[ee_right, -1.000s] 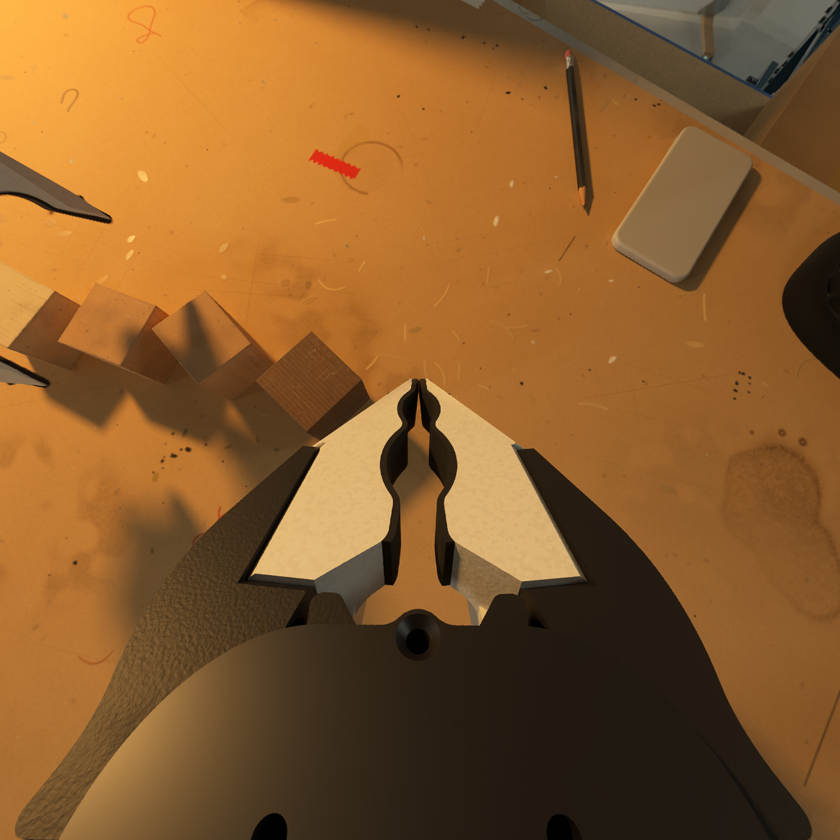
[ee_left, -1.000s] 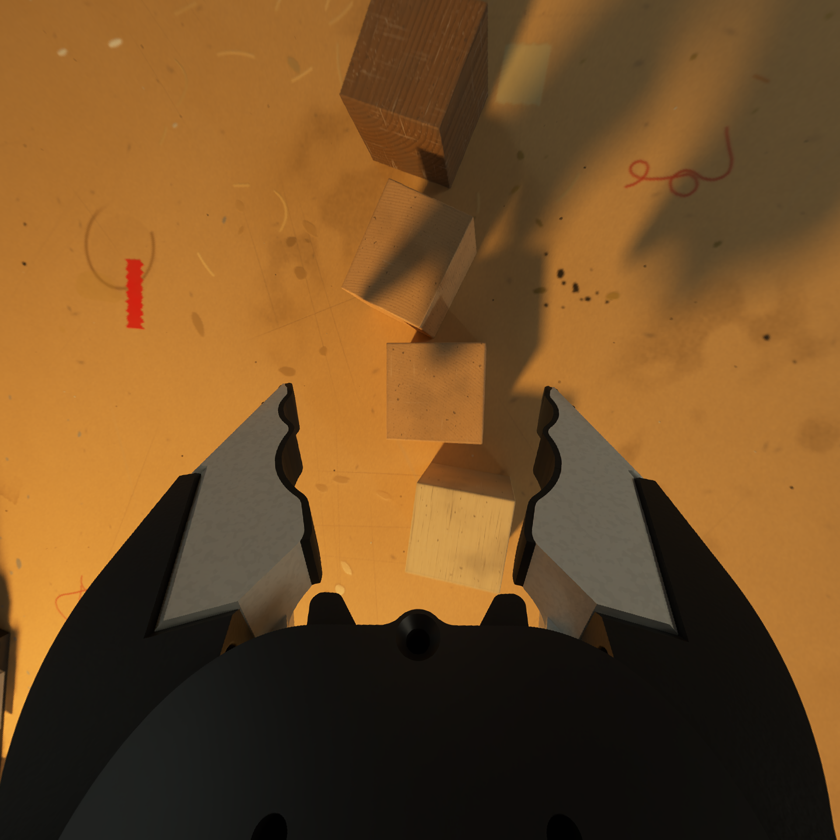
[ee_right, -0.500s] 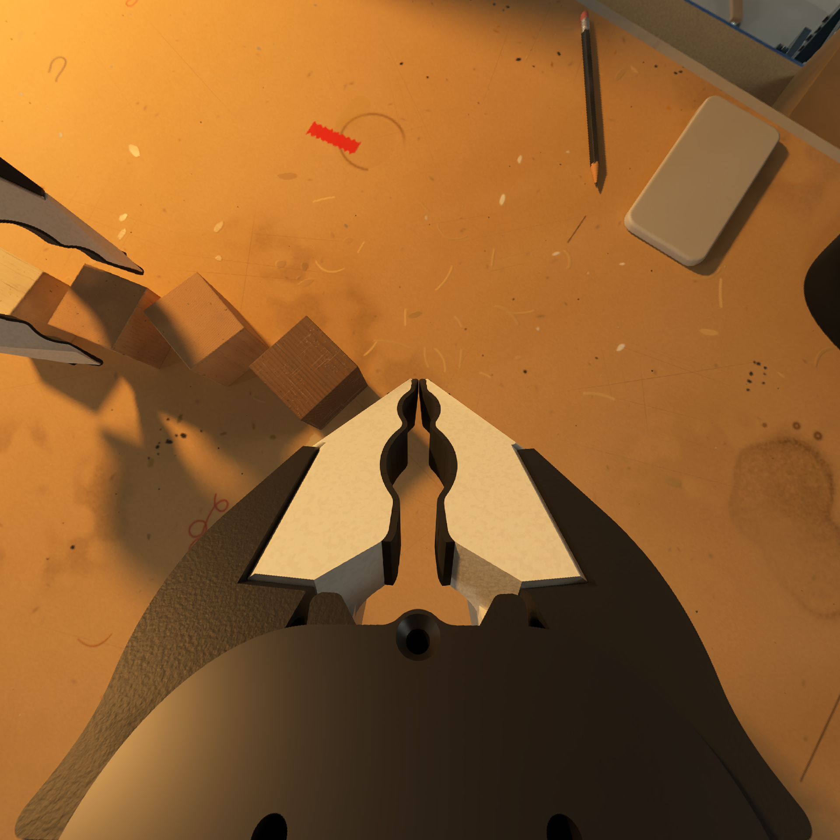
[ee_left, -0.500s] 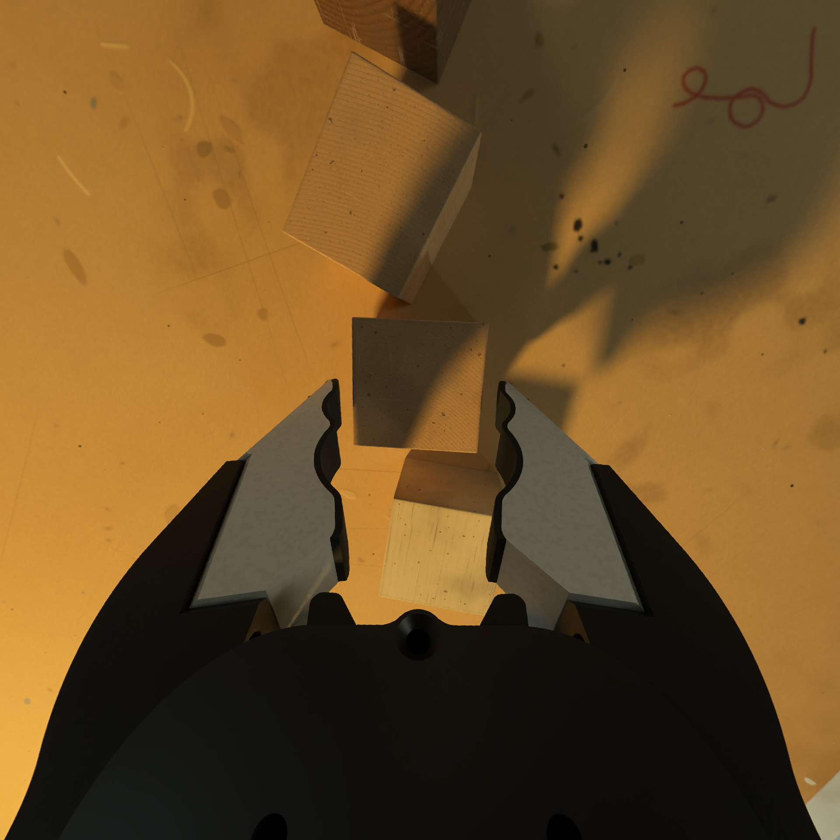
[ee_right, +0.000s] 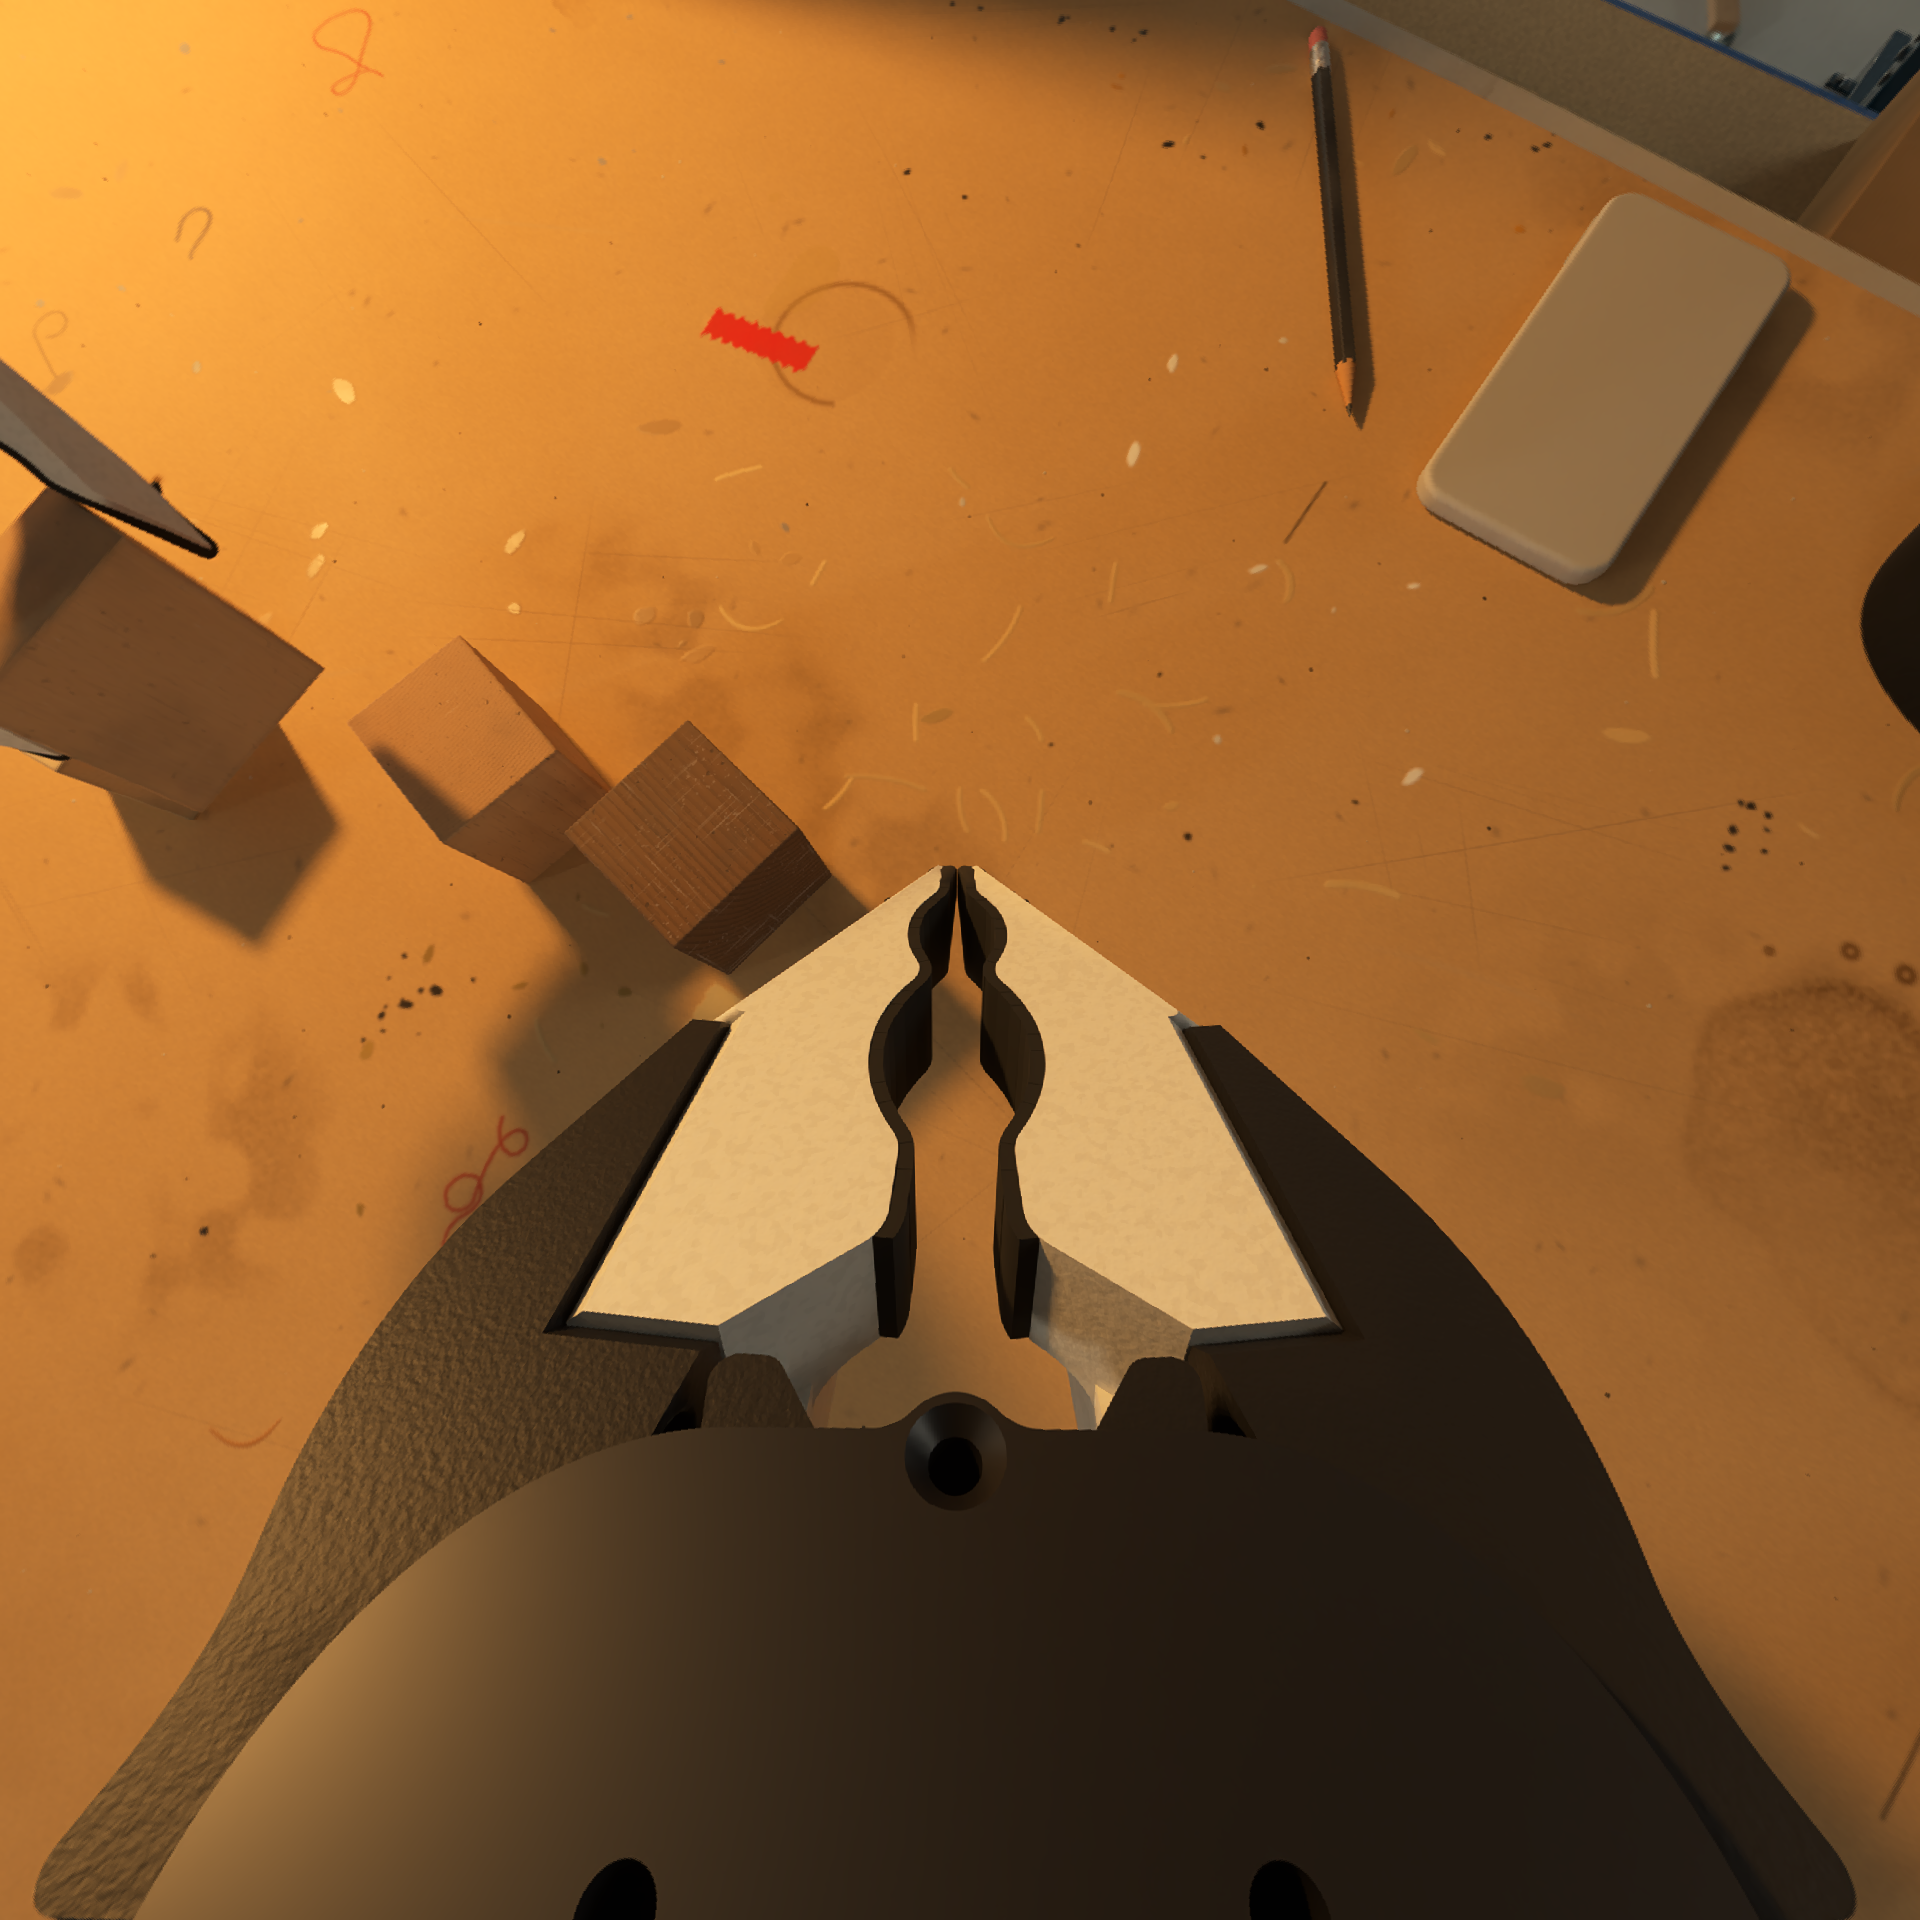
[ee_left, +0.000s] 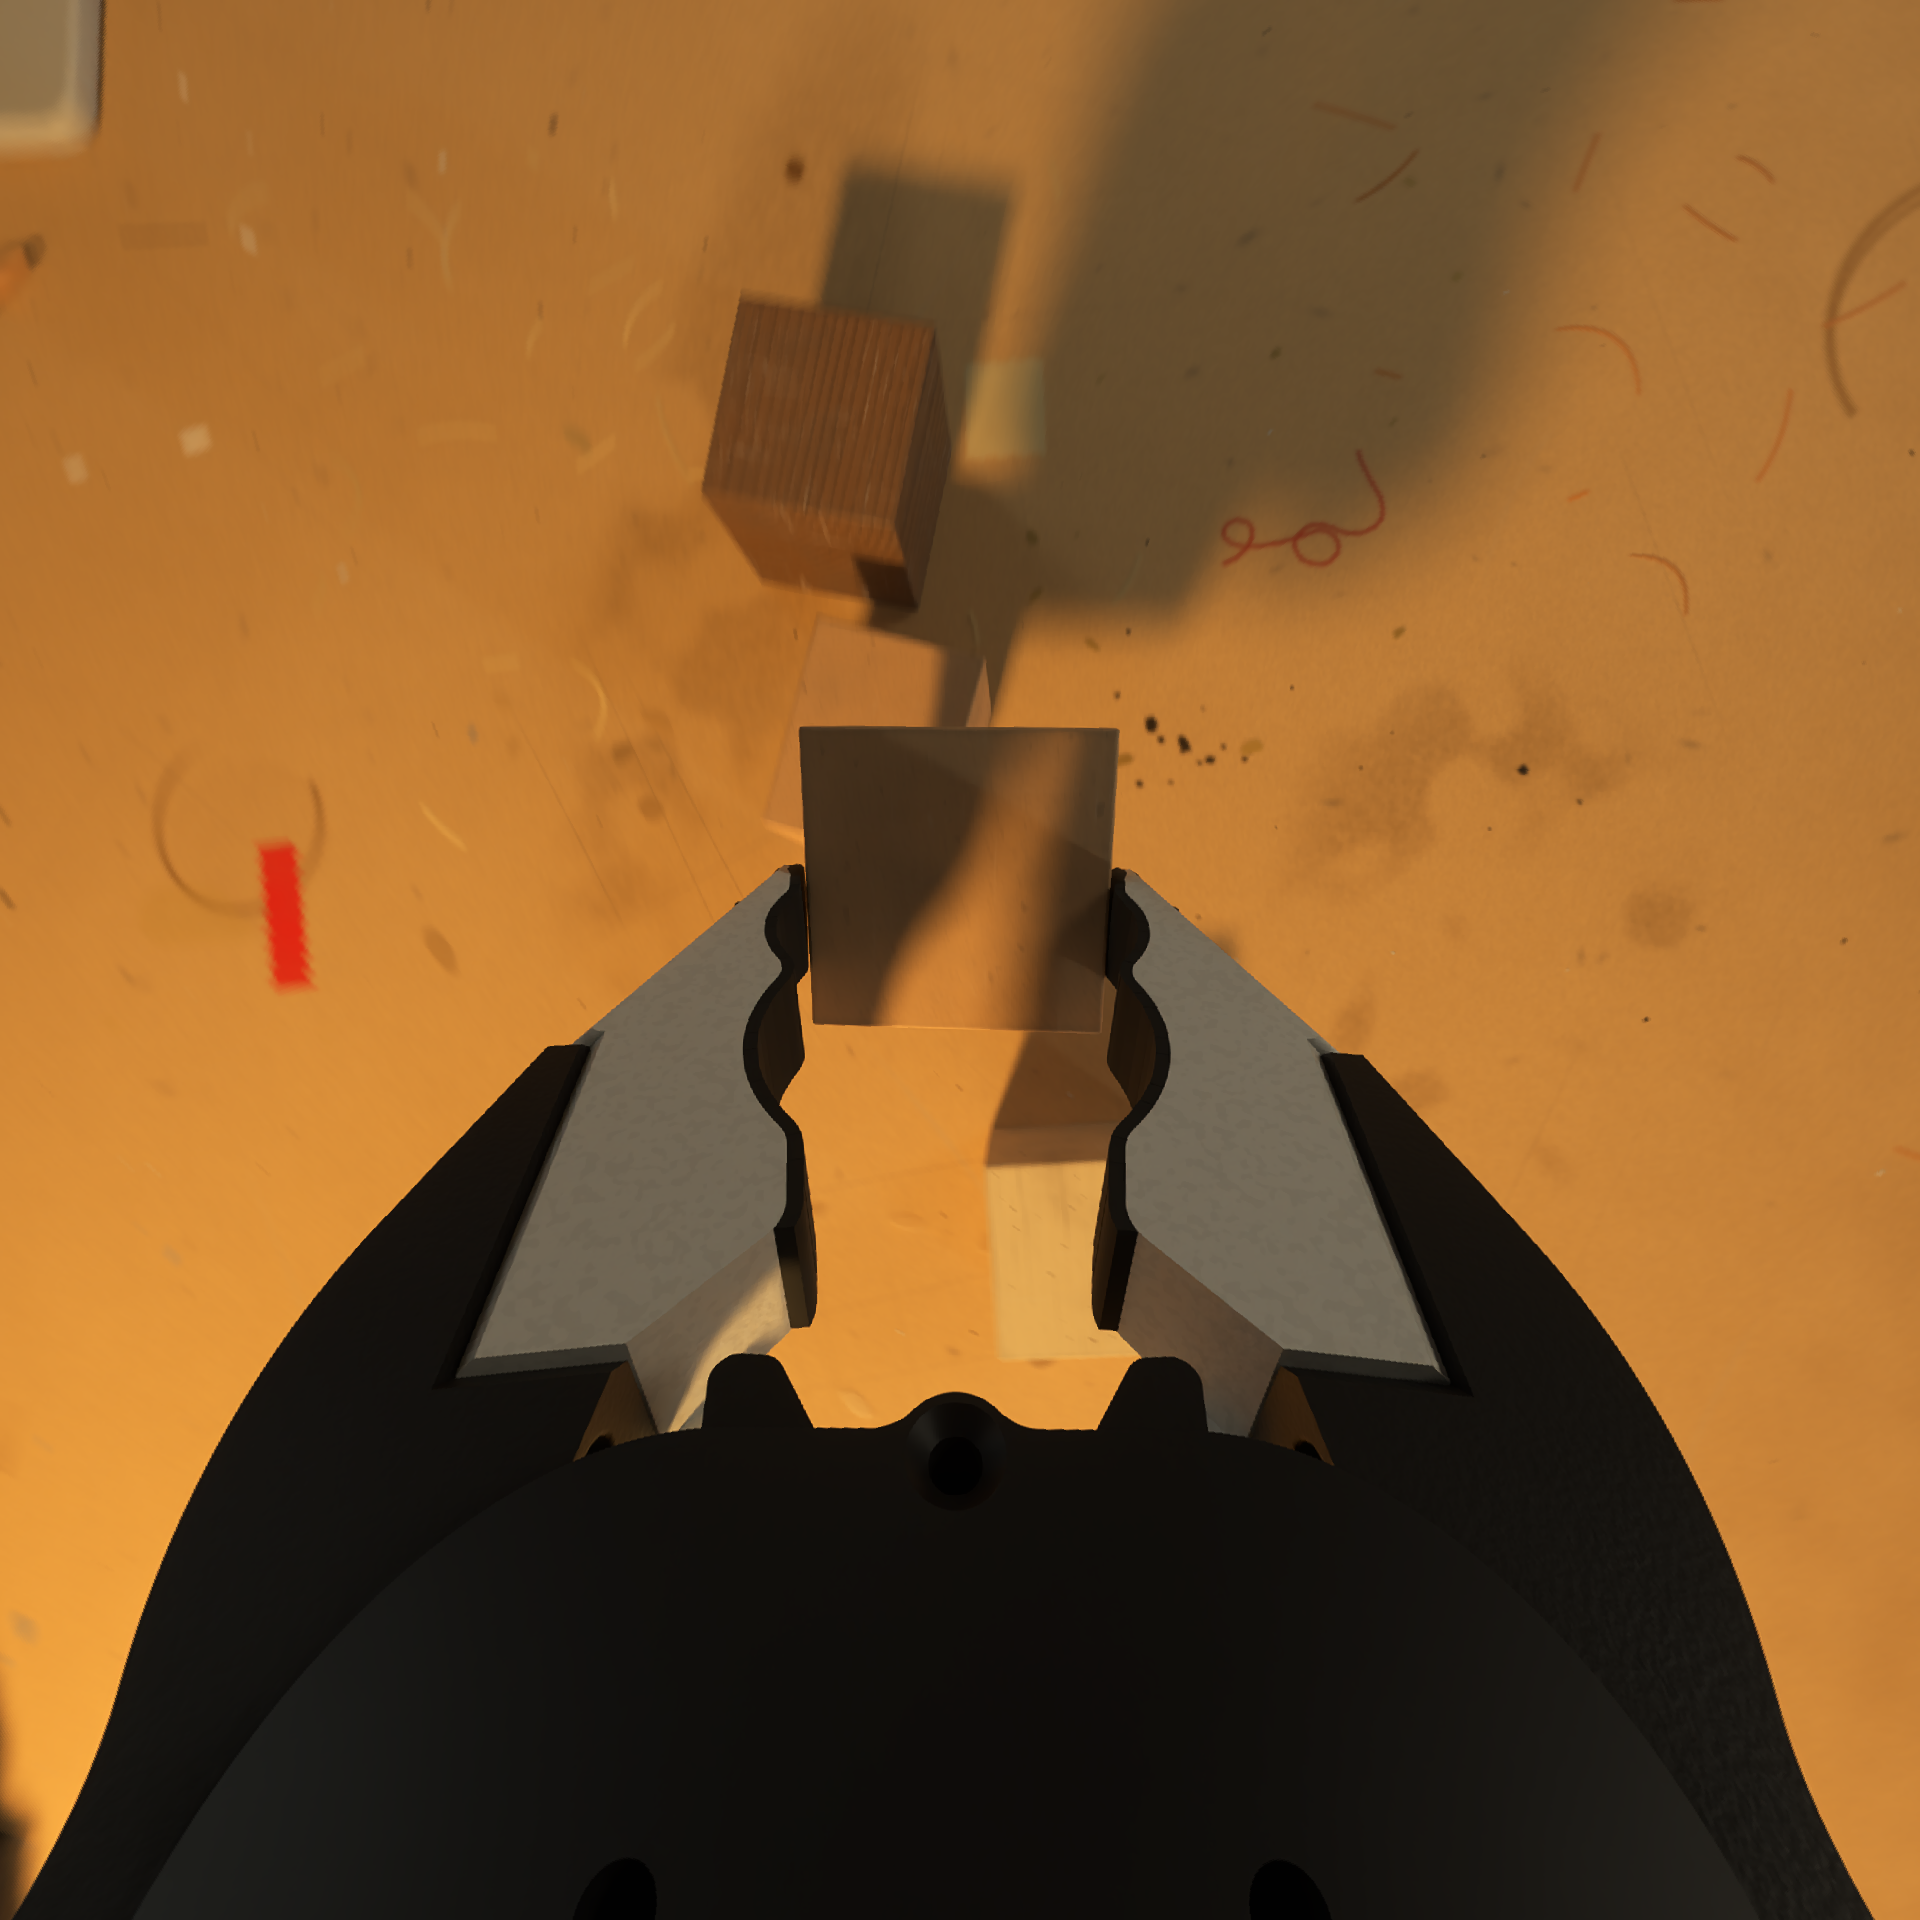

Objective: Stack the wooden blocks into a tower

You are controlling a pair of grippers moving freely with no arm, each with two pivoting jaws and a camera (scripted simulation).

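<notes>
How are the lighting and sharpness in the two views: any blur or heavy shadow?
Left wrist view: warm low light; gripped block sharp but half shadowed, dark block and table motion-blurred. Right wrist view: sharp throughout, long shadows left of the blocks, bright glow at the upper-left corner.

Both wrist views downward, blocks [ee_left: 826, 442] shared

No readable writing, numbers or brands show on the table [ee_right: 1143, 644], only red scribbles [ee_left: 1304, 530].

Open tabletop [ee_right: 1091, 644] ahead; dark block [ee_right: 696, 842] and tan block [ee_right: 473, 748] crowd the left.
</notes>
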